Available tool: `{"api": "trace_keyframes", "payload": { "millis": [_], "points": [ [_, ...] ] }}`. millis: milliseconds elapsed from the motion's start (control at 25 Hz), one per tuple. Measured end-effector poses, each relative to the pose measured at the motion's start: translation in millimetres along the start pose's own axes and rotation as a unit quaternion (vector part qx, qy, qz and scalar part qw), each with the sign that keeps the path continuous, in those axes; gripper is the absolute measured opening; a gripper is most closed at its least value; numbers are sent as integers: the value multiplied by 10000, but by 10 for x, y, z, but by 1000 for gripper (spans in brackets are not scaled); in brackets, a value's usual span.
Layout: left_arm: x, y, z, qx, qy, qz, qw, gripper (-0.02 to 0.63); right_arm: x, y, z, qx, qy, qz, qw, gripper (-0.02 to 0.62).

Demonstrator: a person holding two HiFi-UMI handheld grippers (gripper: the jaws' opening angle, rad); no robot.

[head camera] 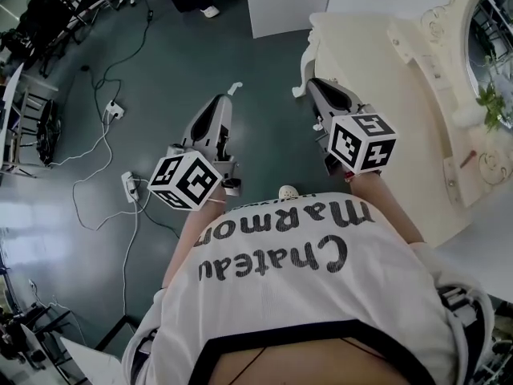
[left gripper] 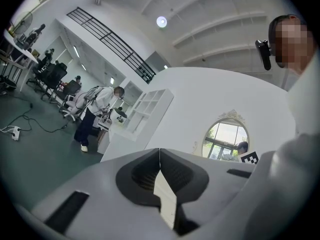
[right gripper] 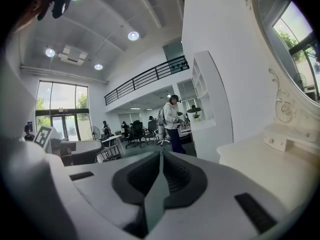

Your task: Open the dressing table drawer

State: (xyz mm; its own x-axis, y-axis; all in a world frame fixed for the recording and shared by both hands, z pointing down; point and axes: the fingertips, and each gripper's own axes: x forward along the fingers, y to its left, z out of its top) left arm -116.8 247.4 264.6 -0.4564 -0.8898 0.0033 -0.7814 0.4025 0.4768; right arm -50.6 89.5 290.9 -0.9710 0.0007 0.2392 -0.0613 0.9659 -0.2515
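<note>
The cream dressing table stands at the right of the head view, with its oval mirror at the far right. A small drawer box with a knob sits on the tabletop; no drawer under the top shows. My right gripper is shut and empty over the table's left edge, pointing along it. The right gripper view has the tabletop at its right and the jaws meeting. My left gripper is over the floor left of the table, shut with nothing held.
White cable and power strips lie on the green floor at the left. A white cabinet stands beyond the table. A person stands by desks and chairs further off. A white shelf unit rises ahead of the left gripper.
</note>
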Motion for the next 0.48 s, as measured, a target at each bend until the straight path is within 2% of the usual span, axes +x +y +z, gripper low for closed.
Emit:
{"api": "trace_keyframes", "payload": {
  "millis": [480],
  "points": [
    [960,82,28,34,-215,85,9997,25,497,-881,309,-57,-15,-10,10000,39]
  ]
}}
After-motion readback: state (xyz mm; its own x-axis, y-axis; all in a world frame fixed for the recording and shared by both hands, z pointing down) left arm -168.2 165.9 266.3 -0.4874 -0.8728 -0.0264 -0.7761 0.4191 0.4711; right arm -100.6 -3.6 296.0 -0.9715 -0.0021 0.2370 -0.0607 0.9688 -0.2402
